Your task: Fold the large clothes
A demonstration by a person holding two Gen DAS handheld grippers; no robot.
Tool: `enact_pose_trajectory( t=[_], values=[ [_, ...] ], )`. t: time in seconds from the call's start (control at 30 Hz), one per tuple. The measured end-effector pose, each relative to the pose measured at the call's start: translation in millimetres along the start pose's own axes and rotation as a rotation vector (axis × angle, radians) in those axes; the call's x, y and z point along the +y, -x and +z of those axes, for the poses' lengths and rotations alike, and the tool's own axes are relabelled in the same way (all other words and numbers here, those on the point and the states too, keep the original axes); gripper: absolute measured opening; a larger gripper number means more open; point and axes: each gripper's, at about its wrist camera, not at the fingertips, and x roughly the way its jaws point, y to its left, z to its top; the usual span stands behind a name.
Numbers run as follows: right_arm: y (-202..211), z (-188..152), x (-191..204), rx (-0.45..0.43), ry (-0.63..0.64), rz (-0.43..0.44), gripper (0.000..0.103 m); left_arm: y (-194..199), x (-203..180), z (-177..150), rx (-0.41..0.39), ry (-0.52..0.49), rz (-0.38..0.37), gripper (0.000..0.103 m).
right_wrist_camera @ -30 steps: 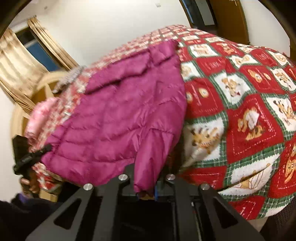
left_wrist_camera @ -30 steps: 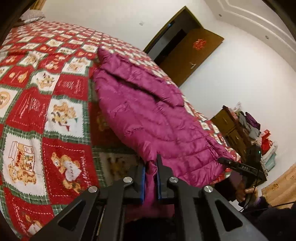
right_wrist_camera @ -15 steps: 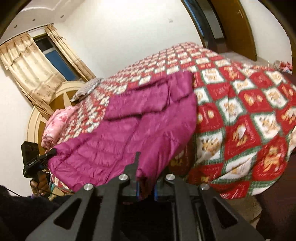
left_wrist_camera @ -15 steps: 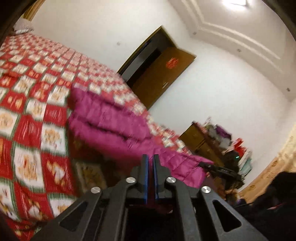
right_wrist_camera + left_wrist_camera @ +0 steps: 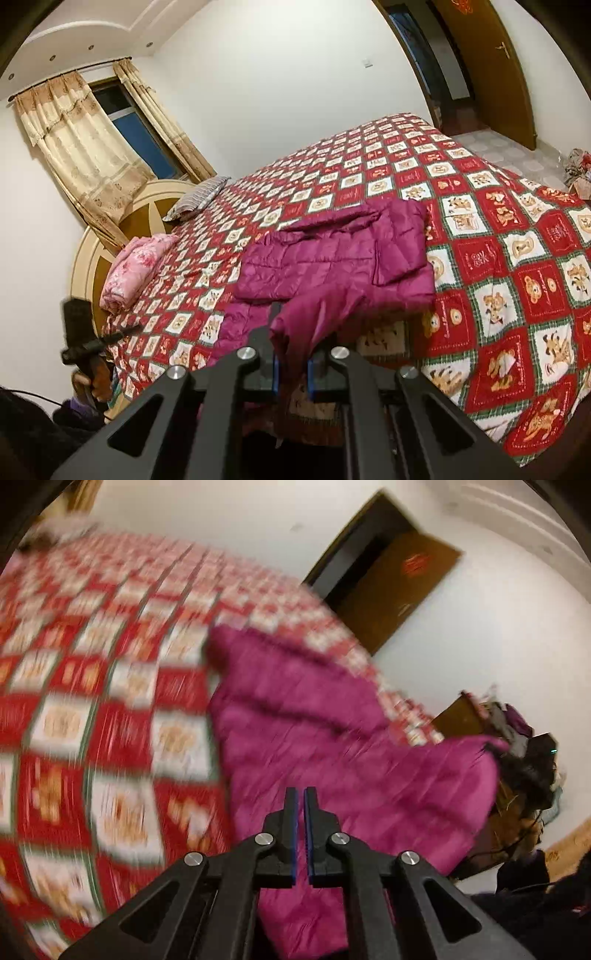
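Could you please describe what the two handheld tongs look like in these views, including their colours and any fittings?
Both the left tongs and right tongs are matte black, with angular arms pierced by triangular cut-outs and joined by round silver bolts. Each slim finger carries a blue pad on its inner face. In the right wrist view, the other unit's black handle trails a dark cable. The person wears dark sleeves.

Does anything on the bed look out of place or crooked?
The purple jacket lies bunched, its near edge hanging off the bed. The right gripper pinches that edge, lifting it unevenly. Nothing looks spilled or damaged.
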Motion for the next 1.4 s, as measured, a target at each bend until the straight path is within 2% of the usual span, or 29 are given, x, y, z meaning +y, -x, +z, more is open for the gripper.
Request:
enact_pose_trajectory(
  t=[0.03, 0.07, 0.1, 0.13, 0.17, 0.2, 0.3, 0.4, 0.53, 0.6, 0.67, 0.73, 0.8, 0.83, 0.93, 1.07, 1.23, 1.4],
  values=[
    [0, 0, -2, -0.001, -0.006, 0.004, 0.013, -5, 6, -10, 0.034, 0.026, -0.002, 0.005],
    [0, 0, -5, 0.000, -0.012, 0.005, 0.013, -12, 9, -23, 0.085, 0.044, 0.004, 0.019],
    [-1, -2, -7, 0.003, -0.018, 0.004, 0.013, -17, 10, -35, 0.126, 0.053, 0.018, 0.046],
    [-1, -1, -9, 0.005, -0.023, 0.005, 0.013, -19, 13, -46, 0.143, 0.065, 0.028, 0.060],
    [-1, 1, -11, 0.007, -0.028, 0.009, 0.013, -22, 15, -54, 0.152, 0.077, 0.031, 0.086],
    [-2, -1, -13, 0.010, -0.034, 0.017, 0.013, -26, 17, -64, 0.172, 0.102, 0.018, 0.092],
    [-3, -3, -11, 0.014, -0.033, 0.016, 0.013, -34, 21, -81, 0.207, 0.170, -0.030, 0.092],
    [-3, -5, -11, 0.018, -0.034, 0.021, 0.013, -47, 19, -96, 0.265, 0.219, -0.046, 0.092],
    [-1, -7, -13, 0.012, -0.043, 0.016, 0.013, -78, 23, -112, 0.416, 0.296, -0.090, 0.092],
    [1, -10, -14, 0.006, -0.050, 0.016, 0.013, -83, 27, -115, 0.423, 0.347, -0.122, 0.092],
    [1, -14, -16, 0.004, -0.057, 0.013, 0.013, -82, 31, -112, 0.358, 0.394, -0.170, 0.091],
    [2, -16, -18, 0.003, -0.068, 0.008, 0.013, -76, 32, -106, 0.293, 0.401, -0.215, 0.069],
    [4, -18, -19, -0.004, -0.076, 0.004, 0.013, -75, 29, -101, 0.278, 0.390, -0.229, 0.016],
    [5, -19, -20, -0.009, -0.082, 0.005, 0.013, -74, 29, -99, 0.265, 0.384, -0.231, 0.011],
    [7, -21, -21, -0.023, -0.100, 0.013, 0.013, -65, 22, -95, 0.217, 0.337, -0.239, 0.007],
    [13, -24, -16, -0.030, -0.091, 0.022, 0.013, -66, 10, -74, 0.133, 0.269, -0.274, 0.005],
    [38, -26, -3, -0.078, -0.071, 0.052, 0.013, -29, -5, -49, 0.017, 0.184, -0.361, 0.004],
    [54, -25, 4, -0.105, -0.079, 0.093, 0.013, 2, -22, -24, -0.043, 0.083, -0.402, 0.004]
  ],
)
